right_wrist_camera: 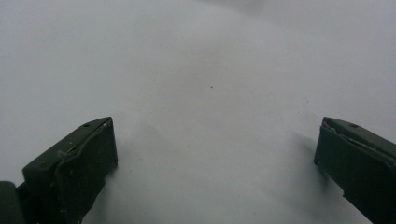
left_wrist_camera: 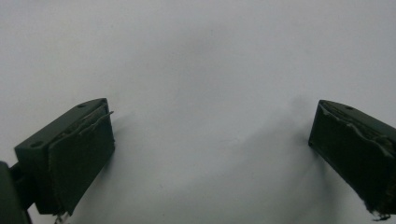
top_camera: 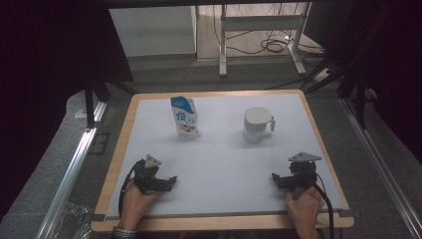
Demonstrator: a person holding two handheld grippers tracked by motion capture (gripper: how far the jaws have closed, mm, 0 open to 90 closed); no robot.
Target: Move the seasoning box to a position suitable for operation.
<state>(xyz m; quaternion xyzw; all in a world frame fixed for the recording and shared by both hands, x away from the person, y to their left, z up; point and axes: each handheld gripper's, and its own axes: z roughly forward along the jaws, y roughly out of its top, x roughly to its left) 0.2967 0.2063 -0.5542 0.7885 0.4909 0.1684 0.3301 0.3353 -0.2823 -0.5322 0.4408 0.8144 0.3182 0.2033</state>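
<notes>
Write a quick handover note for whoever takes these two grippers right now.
Left gripper: open, holding nothing, resting low at the near left of the white mat.
Right gripper: open, holding nothing, at the near right.
Blue and white pouch: upright at the far left of the mat, untouched.
White jug with a handle: upright at the far right, untouched.
Done: nothing visible so far.
Left: everything; each gripper sits roughly in line with the thing ahead of it.
</notes>
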